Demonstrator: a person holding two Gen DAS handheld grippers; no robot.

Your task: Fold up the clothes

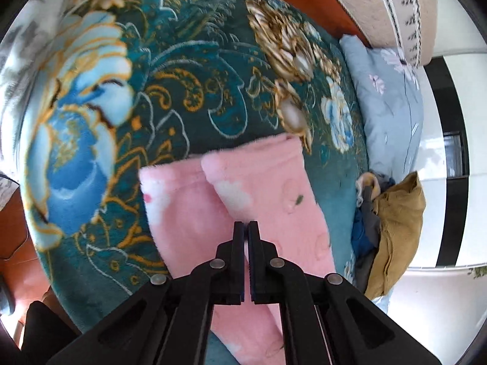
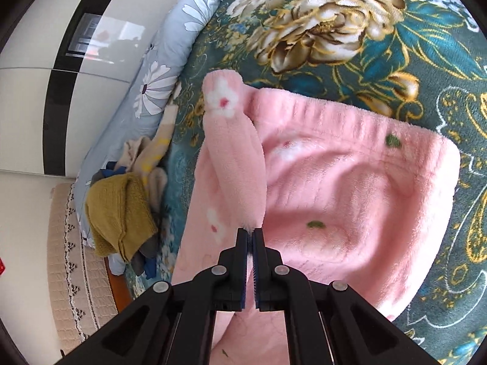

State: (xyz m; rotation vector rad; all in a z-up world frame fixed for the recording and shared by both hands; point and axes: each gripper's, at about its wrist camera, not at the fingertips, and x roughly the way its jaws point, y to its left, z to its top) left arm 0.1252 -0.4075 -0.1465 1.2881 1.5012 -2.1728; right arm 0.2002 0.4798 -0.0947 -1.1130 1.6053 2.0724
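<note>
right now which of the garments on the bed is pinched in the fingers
The pink fleece pants with white flowers: both grippers are shut on its fabric. The mustard knit sits untouched in the pile of clothes by the grey floral pillow.

My right gripper (image 2: 250,231) is pinched closed on a raised fold of the fluffy pink flower-print fleece garment (image 2: 350,188). I see it spread on the dark teal floral bed blanket (image 2: 426,60), a mustard knitted garment (image 2: 121,213) heaped at the left.

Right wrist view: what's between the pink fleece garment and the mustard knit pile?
Only a bare strip of the teal floral blanket separates the pink fleece garment from the mustard knit pile, seen in the right wrist view.
</note>
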